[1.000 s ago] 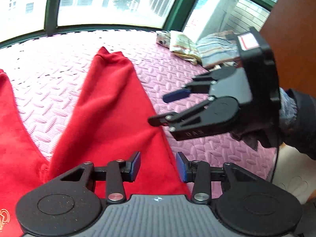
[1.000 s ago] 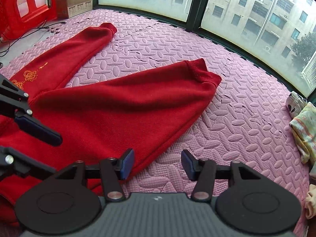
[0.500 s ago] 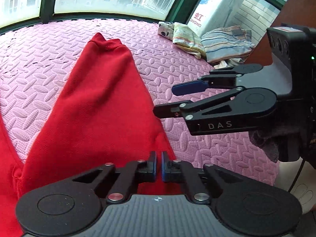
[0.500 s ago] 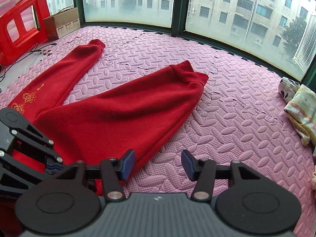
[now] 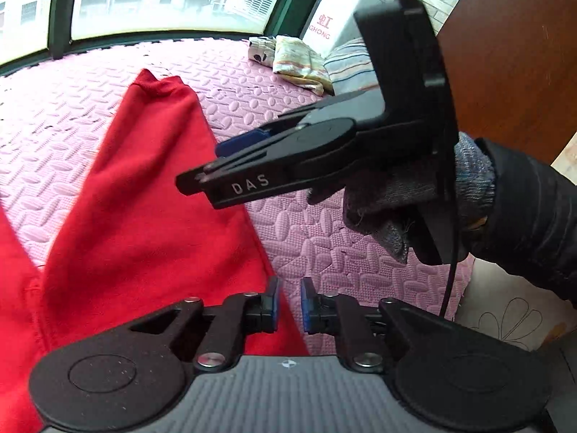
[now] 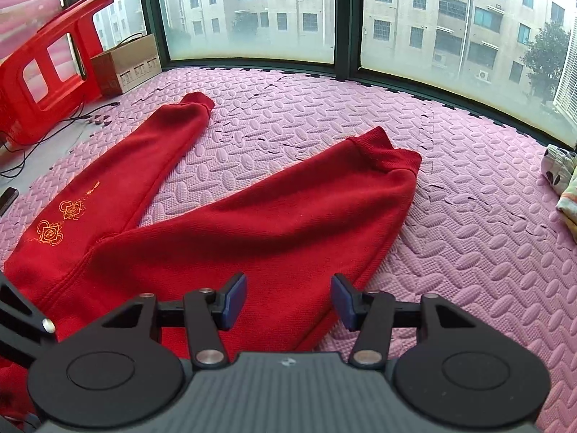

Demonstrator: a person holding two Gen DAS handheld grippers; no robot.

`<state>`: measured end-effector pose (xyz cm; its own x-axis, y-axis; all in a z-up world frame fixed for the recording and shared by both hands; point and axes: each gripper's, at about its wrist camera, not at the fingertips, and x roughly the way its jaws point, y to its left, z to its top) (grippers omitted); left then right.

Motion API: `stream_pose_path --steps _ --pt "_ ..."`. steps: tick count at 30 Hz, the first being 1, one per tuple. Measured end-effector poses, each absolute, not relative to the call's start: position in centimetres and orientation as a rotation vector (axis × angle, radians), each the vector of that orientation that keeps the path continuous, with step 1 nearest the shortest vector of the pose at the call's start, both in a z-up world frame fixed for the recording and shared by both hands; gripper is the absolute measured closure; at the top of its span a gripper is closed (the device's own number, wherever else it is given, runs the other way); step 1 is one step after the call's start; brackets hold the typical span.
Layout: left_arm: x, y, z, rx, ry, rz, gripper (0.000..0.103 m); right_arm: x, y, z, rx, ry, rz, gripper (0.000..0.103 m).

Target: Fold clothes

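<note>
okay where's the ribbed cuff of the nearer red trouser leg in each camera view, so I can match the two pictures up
Left wrist view: the cuff sits upper left, at the far tip of the red leg, beyond the right tool.
Right wrist view: the cuff lies right of centre on the pink mat.
Shared landmark: the floral folded cloth by the window.

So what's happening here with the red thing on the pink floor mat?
A person holds a gripper in each hand over red trousers spread flat on a pink foam mat, legs apart, nothing folded yet. The left gripper sits at the hem edge with a narrow gap between its pads and no cloth visibly pinched. The right gripper is open above the nearer leg. A small pile of other clothes waits by the window.
</note>
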<state>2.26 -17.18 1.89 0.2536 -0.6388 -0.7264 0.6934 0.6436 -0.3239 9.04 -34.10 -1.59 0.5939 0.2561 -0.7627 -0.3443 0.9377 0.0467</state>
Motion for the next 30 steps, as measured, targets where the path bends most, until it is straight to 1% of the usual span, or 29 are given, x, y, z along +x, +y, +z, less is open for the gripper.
stream_pose_path --steps 1,4,8,10,12,15,21,22,30 --pt "2.1 -16.4 2.2 0.067 0.936 -0.874 0.058 8.9 -34.0 -1.8 -0.123 0.873 0.347 0.051" --pt "1.7 -13.7 2.8 0.06 0.922 -0.795 0.057 8.1 -33.9 -2.6 -0.179 0.896 0.329 0.049" --pt "0.7 -10.7 3.1 0.046 0.911 -0.728 0.055 6.8 -34.3 -2.1 -0.198 0.906 0.29 0.048" --pt "-0.2 -9.4 3.1 0.039 0.914 -0.702 0.055 5.9 -33.8 -1.6 -0.239 0.892 0.283 0.048" --pt "-1.0 -8.3 3.0 0.034 0.914 -0.684 0.052 5.1 -33.2 -1.2 -0.257 0.875 0.297 0.048" --pt "-2.0 -6.7 2.8 0.006 0.925 -0.654 0.051 3.5 -31.4 -0.2 -0.249 0.848 0.372 0.046" --pt "-2.9 -4.2 2.4 -0.041 0.928 -0.577 0.05 0.5 -27.6 -0.2 -0.198 0.867 0.534 0.04" --pt "-3.0 -3.9 2.4 -0.049 0.924 -0.568 0.05 0.0 -27.3 -0.5 -0.195 0.879 0.545 0.037" --pt "-3.9 -0.9 1.4 -0.101 0.944 -0.503 0.05 -3.4 -28.4 -1.0 -0.225 0.901 0.521 0.036"
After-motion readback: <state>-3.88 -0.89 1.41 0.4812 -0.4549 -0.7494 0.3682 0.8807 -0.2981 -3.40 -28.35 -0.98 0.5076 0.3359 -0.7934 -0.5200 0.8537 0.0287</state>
